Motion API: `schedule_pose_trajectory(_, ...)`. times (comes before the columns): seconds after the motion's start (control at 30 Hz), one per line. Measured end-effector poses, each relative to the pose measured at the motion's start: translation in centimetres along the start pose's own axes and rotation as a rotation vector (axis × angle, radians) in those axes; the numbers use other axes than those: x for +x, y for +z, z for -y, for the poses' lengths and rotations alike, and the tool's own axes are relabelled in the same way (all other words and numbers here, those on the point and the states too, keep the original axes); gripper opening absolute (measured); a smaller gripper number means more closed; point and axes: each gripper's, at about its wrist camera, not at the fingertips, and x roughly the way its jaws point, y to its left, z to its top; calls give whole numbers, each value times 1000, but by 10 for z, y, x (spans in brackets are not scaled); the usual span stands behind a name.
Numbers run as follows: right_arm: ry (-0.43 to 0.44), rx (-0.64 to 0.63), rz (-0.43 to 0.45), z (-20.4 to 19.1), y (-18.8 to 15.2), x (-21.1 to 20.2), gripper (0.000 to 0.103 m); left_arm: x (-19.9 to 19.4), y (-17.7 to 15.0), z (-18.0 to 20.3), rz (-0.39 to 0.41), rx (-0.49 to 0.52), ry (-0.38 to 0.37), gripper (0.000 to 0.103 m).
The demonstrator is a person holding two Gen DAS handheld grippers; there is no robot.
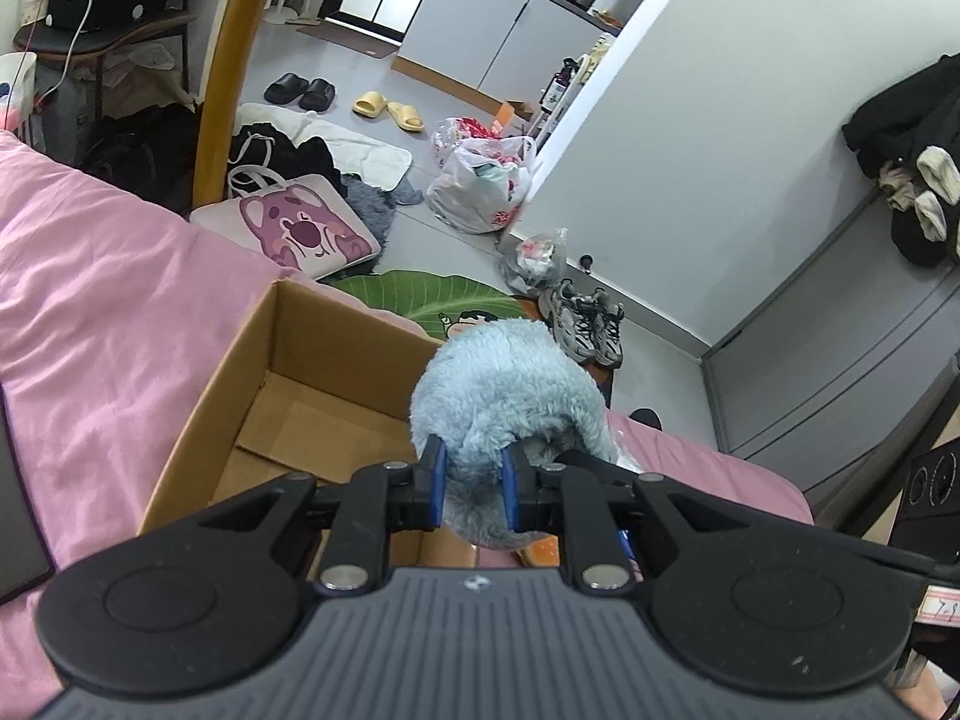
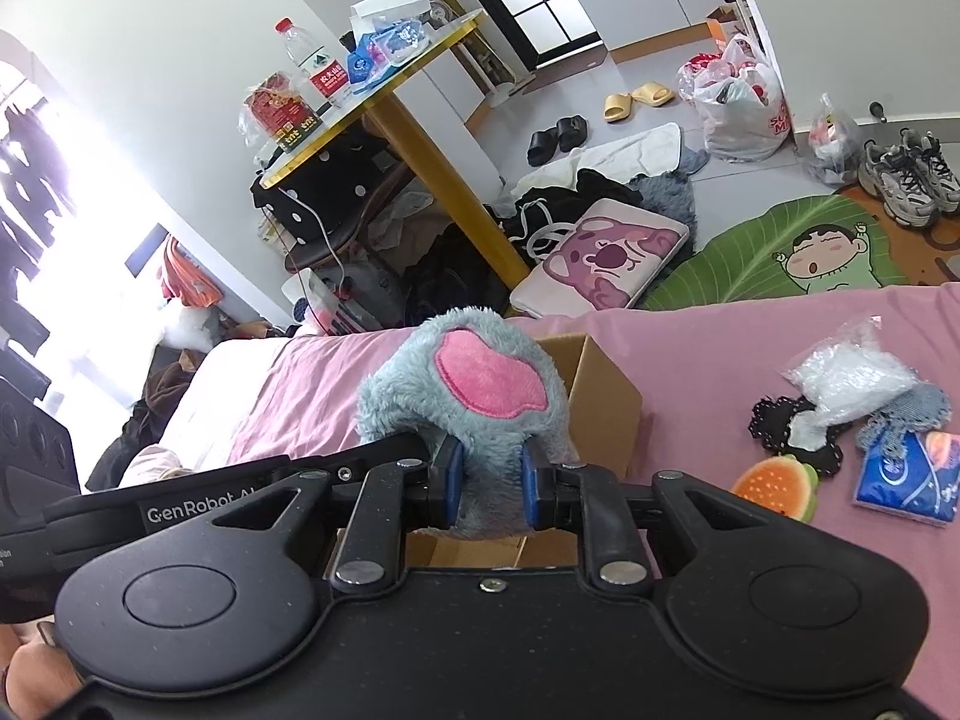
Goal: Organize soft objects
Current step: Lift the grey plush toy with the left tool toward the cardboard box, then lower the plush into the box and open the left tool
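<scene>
Plush toy (image 1: pixel 510 384), grey-blue and fuzzy, one piece, held above the open cardboard box (image 1: pixel 240 384) that sits on the pink bedsheet (image 1: pixel 102 300). Left gripper (image 1: pixel 474 483): blue pads pressed into the fur on both sides, clamped on the toy. Right gripper (image 2: pixel 489 483): likewise clamped on the plush toy (image 2: pixel 468 396), fur bulging between the pads. Left wrist view only: plain furry back of the toy; box interior, showing a bare cardboard floor with one loose inner flap lying flat and nothing else visible inside, though the toy and gripper hide the near right corner. Right wrist view only: pink patch (image 2: pixel 489 381) sewn on the toy's face; the cardboard box (image 2: pixel 600 402) seen from outside, mostly hidden behind the toy; a second gripper arm entering from the left edge to the toy. Also right wrist view, on the pink bedsheet (image 2: pixel 690 348) to the right, well apart from the box: crumpled clear plastic bag (image 2: pixel 852 375), black lacy item (image 2: pixel 780 420), grey-blue knitted piece (image 2: pixel 906 414), blue tissue pack (image 2: pixel 906 480), melon-slice shaped soft item (image 2: pixel 774 486). Floor beyond the bed, both views: pink bear-print bag (image 1: pixel 294 228), green leaf-shaped rug (image 2: pixel 780 252) with cartoon figure, sneakers (image 1: pixel 585 324), white plastic bags (image 1: pixel 486 180), yellow slippers (image 1: pixel 390 111), black slippers (image 1: pixel 300 90). Gold-edged round tabletop (image 2: pixel 384 90) on a yellow leg, carrying a water bottle (image 2: pixel 315 63) and packets.
</scene>
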Motion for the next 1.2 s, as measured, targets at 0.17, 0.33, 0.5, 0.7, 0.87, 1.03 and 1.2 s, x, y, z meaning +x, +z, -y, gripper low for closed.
schedule_pose_trajectory(0.17, 14, 12, -7, 2, 3, 10, 36, 10, 5, -9, -6, -31, 34, 22)
schedule_pose_trajectory(0.33, 32, 20, -10, 5, 5, 8, 48, 9, 13, -15, -6, -45, 94, 36)
schedule_pose_trajectory(0.5, 22, 32, -13, 9, 5, 2, 48, 2, 20, -10, 14, -22, 128, 62)
schedule_pose_trajectory(0.7, -21, 30, -28, 14, 4, -15, 58, -7, 19, 0, 10, 0, 147, 80)
schedule_pose_trajectory(0.87, -83, 27, -38, 22, 1, -37, 71, -10, 12, 9, 2, 16, 169, 84)
schedule_pose_trajectory(1.03, -127, 10, -26, 30, -1, -60, 88, -17, 4, 20, 2, 36, 189, 87)
schedule_pose_trajectory(1.2, -166, 13, -1, 39, 2, -80, 94, -25, -4, 37, -1, 75, 164, 88)
